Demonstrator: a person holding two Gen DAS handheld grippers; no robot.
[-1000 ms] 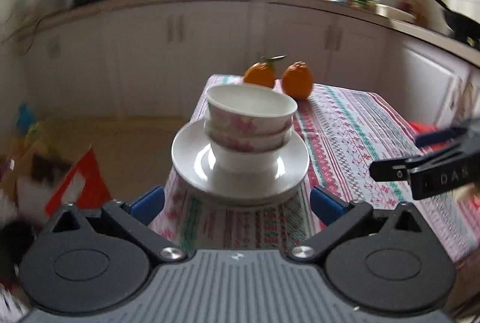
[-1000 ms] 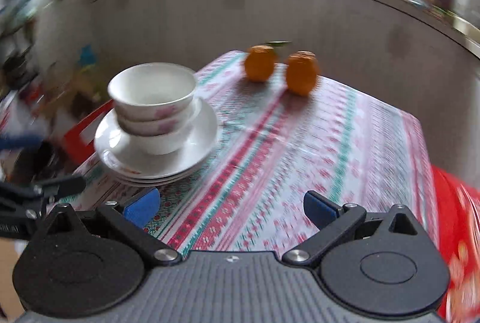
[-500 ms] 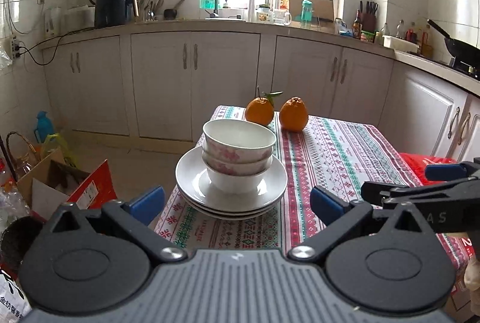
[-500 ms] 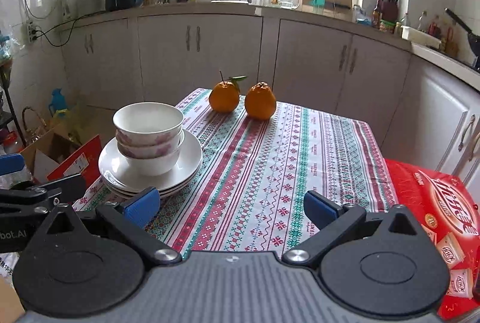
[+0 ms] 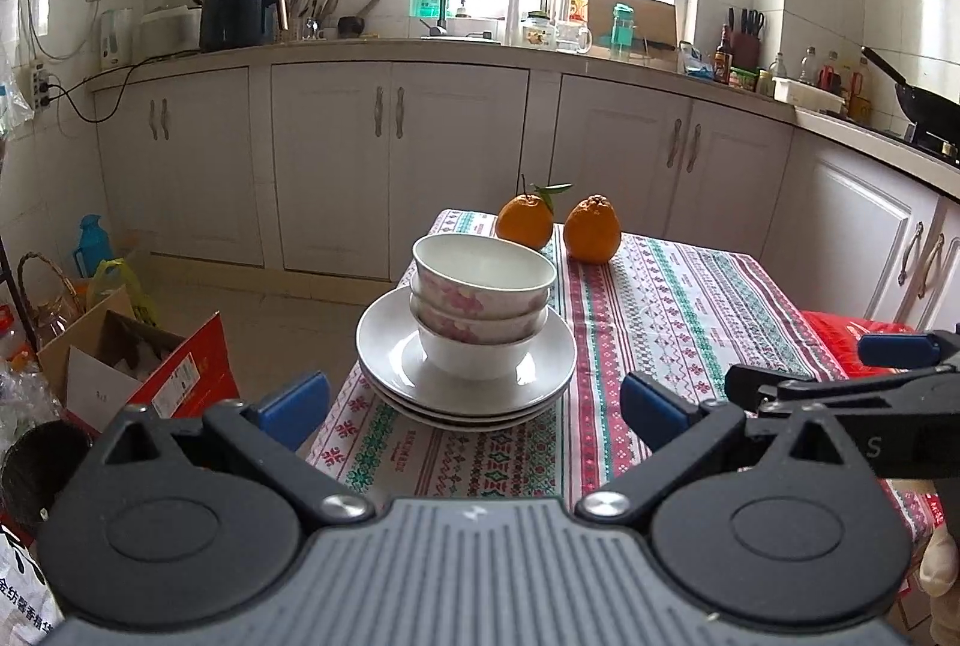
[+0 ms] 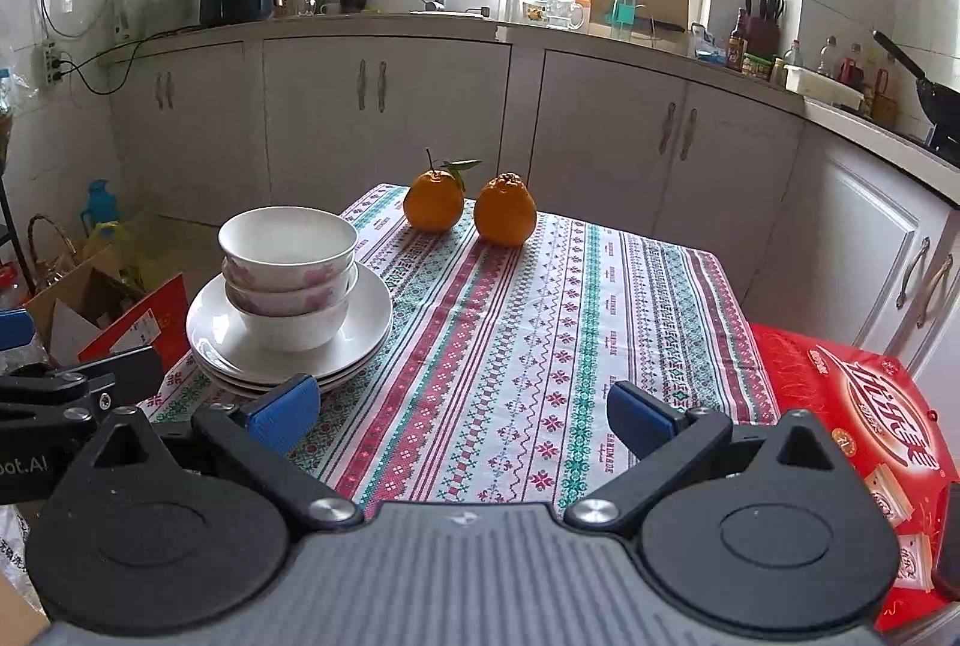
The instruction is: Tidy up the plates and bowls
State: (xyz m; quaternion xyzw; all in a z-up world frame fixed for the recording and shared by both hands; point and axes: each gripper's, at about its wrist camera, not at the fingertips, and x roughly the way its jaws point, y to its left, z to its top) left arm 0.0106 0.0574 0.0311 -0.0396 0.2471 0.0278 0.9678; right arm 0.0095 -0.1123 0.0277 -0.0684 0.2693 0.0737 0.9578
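Stacked white bowls (image 5: 483,286) with pink flower prints sit on a stack of white plates (image 5: 384,346) near the left front corner of the table; the bowls (image 6: 288,256) and plates (image 6: 366,328) also show in the right wrist view. My left gripper (image 5: 474,403) is open and empty, a short way in front of the stack. My right gripper (image 6: 462,415) is open and empty over the front of the table, right of the stack. It also shows at the right of the left wrist view (image 5: 840,376).
The table has a patterned cloth (image 6: 540,334). Two oranges (image 6: 471,208) sit at its far end. A red box (image 6: 864,406) lies at the table's right. Cardboard boxes (image 5: 120,364) and clutter stand on the floor at left. Kitchen cabinets (image 5: 420,153) line the back.
Both grippers have pulled back and steadied; the stack looks smaller and further away than a second ago. The bowls and plates have not moved.
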